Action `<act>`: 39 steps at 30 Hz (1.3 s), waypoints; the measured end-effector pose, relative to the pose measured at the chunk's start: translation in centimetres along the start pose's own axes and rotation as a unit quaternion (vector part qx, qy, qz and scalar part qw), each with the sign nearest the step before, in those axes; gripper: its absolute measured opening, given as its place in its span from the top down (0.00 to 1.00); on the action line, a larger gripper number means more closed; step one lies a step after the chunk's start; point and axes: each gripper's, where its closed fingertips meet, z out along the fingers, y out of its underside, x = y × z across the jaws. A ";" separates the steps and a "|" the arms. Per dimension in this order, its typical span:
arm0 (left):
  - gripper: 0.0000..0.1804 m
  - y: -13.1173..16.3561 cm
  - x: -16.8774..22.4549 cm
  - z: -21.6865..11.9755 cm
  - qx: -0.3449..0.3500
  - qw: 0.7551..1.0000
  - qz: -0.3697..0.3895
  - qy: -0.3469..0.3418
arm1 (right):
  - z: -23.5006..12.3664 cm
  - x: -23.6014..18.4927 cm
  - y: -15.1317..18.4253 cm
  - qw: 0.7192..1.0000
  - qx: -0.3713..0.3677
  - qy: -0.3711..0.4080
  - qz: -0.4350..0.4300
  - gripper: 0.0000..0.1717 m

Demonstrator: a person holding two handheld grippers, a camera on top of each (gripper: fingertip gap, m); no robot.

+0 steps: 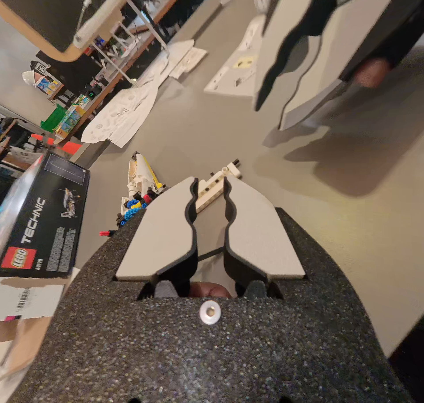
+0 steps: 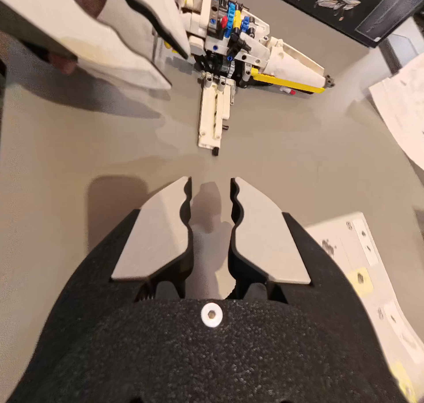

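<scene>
1. Two claws: the left claw and the right claw.
2. One toy plane of building bricks.
3. One black box.
4. One grey table.
5. Several paper sheets.

We see a brick-built model lying flat on the grey worktop, its white cone nose with a yellow beam along it. A white wing sticks out sideways from its body, ending in a black pin. Blue gears, red and yellow pins and black connectors crowd its open middle.
</scene>
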 end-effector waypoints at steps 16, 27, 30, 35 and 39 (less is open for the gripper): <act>0.87 3.4 0.2 3.5 -0.073 0.989 0.129 -0.008 | 6.3 0.1 -0.8 0.995 -0.050 -0.083 -0.004 0.96; 0.83 2.8 -1.2 4.6 -0.085 0.958 0.253 -0.108 | 4.2 1.7 -4.0 0.996 0.023 -0.073 0.049 0.98; 0.81 1.9 -1.8 5.1 -0.075 0.944 0.283 -0.150 | 3.6 1.5 -4.8 0.995 0.040 -0.076 0.053 0.98; 0.94 0.7 -2.5 5.8 -0.059 0.920 0.315 -0.226 | 3.4 1.1 -4.8 0.997 0.042 -0.059 0.037 0.98; 0.95 0.9 -1.9 5.9 -0.061 0.935 0.282 -0.208 | 3.3 0.8 -4.3 0.998 0.049 -0.020 0.016 0.98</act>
